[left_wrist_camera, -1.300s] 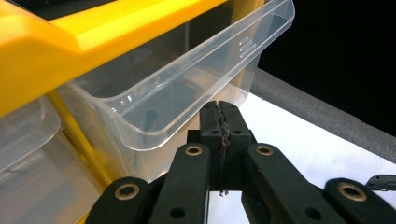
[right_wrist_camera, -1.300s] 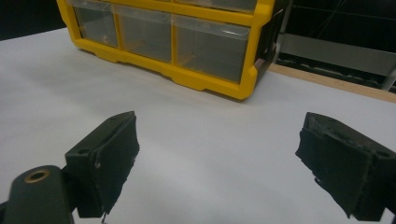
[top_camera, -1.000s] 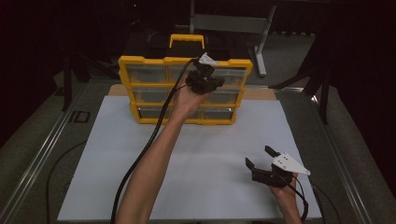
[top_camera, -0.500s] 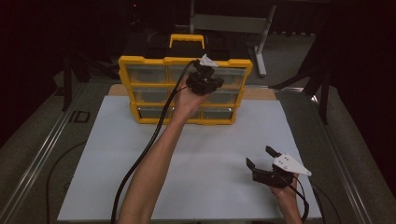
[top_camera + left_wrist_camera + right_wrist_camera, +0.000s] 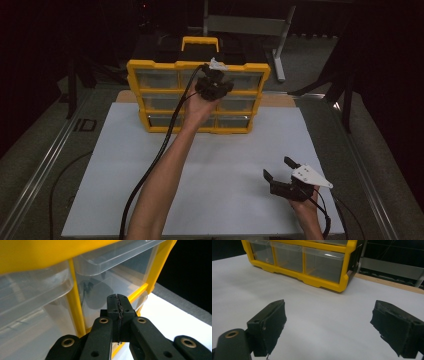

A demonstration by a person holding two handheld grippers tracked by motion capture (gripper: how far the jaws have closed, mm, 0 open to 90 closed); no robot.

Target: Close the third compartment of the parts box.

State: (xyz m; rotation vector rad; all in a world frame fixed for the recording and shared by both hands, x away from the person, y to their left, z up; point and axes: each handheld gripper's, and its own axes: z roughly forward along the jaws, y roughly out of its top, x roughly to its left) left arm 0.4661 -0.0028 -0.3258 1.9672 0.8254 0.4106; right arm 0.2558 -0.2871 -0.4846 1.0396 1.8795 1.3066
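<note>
Yellow plastic organizer (image 5: 197, 67), clear boxy drawers (image 5: 117, 277), closed left claw (image 5: 117, 302)

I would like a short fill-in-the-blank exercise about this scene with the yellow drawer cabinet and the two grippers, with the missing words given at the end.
1. The frame of the drawer cabinet is coloured ____.
2. The left gripper, held up against the cabinet's clear drawers, has its jaws ____.
3. The right gripper, over the white board, has its jaws ____.
4. The handle sits on the ____ of the cabinet.

Missing words: yellow; shut; open; top
</note>
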